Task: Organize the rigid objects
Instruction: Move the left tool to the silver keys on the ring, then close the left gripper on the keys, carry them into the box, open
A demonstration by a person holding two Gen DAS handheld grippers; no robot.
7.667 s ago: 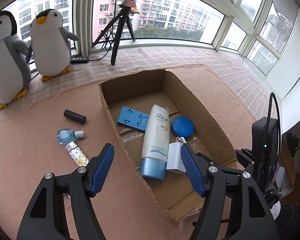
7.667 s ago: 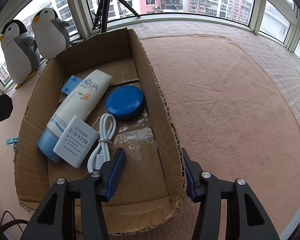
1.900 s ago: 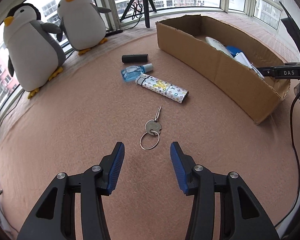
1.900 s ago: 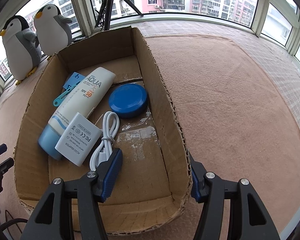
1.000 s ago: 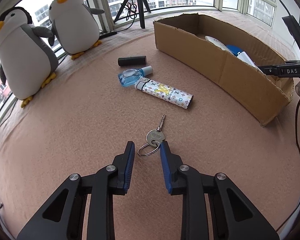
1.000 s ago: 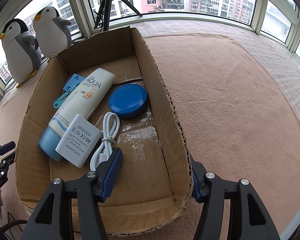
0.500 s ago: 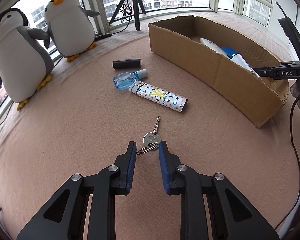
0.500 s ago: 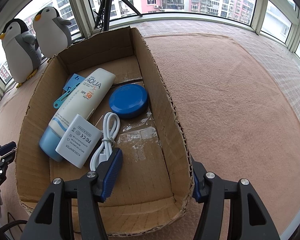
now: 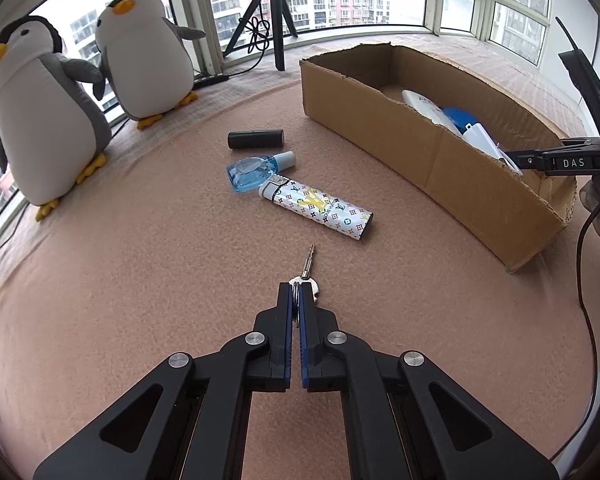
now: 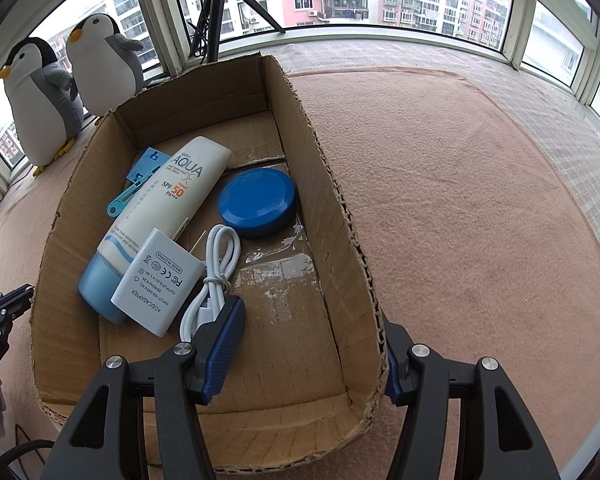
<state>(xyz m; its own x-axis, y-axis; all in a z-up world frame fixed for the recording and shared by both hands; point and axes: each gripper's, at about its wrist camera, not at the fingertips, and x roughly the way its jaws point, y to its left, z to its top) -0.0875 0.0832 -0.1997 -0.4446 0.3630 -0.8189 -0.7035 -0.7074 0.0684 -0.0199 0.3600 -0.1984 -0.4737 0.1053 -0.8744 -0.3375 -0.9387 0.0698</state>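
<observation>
Pink felt mat (image 9: pixel 140 280) by bay windows. The left gripper (image 9: pixel 295 300), just closed, pinches the ring of the silver key (image 9: pixel 307 264) lying on the mat. The right gripper (image 10: pixel 312 340), half open, straddles the brown cardboard box (image 10: pixel 340 208) wall, gripping nothing.

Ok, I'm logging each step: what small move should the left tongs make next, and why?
Probably lift straight up. The left tongs have just closed on the key ring, while the key lies on the mat, outside the cardboard box.
</observation>
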